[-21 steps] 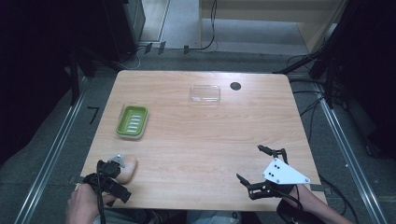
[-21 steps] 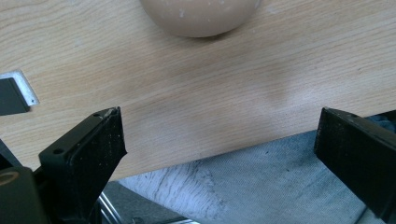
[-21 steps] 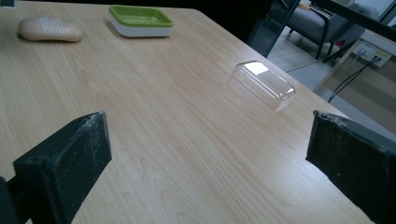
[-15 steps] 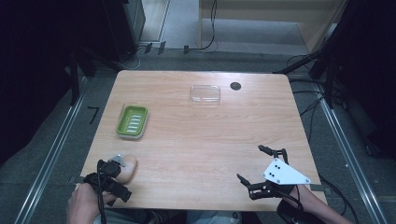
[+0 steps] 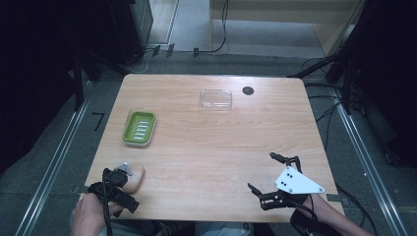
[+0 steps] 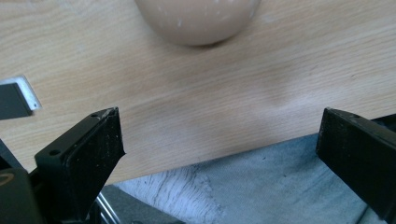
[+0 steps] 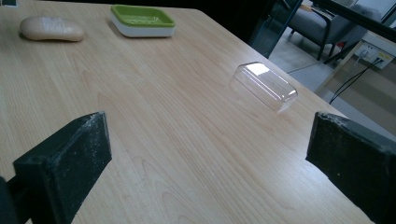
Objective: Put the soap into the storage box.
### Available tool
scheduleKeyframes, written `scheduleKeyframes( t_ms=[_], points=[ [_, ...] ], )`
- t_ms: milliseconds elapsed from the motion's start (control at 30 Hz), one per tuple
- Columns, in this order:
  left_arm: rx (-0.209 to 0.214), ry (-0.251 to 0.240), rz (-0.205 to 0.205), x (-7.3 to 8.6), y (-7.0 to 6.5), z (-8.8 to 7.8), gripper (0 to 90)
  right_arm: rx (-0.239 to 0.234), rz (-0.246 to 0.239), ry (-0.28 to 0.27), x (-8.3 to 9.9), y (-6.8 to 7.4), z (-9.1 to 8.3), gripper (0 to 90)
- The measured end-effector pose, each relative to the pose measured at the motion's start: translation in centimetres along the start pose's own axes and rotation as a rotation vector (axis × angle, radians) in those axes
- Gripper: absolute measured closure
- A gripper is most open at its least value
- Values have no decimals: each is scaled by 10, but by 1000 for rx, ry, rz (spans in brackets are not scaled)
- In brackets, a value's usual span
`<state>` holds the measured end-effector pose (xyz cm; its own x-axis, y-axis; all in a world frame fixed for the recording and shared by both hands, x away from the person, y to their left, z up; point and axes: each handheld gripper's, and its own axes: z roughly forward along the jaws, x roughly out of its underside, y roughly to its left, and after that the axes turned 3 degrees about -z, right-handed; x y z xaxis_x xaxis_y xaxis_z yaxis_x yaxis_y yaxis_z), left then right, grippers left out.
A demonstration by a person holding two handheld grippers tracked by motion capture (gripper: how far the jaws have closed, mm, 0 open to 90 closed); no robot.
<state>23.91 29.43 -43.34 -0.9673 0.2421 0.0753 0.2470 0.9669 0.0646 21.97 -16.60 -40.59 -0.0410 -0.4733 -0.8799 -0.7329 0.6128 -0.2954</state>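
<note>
Soap bar (image 5: 134,175) sits lower left of the high view, just beside the left gripper (image 5: 118,189), jaws wide, nothing between. Right gripper (image 5: 269,178) lower right, jaws wide too.

Soap bar (image 6: 198,18): far part cut by top edge in left gripper view; in high view, near end hidden behind left claw (image 5: 118,189). Small dark disc (image 5: 248,90) near table's far edge: too small to identify.
</note>
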Motion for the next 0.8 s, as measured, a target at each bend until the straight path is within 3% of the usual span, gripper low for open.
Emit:
scheduleKeyframes(
  t_ms=[467,800],
  points=[
    [17,-47,7,-11,-2,-15,13,2,-6,5,0,1,1,0],
    [22,-50,9,-20,-2,-19,13,-3,-8,4,-1,1,2,0]
  ],
)
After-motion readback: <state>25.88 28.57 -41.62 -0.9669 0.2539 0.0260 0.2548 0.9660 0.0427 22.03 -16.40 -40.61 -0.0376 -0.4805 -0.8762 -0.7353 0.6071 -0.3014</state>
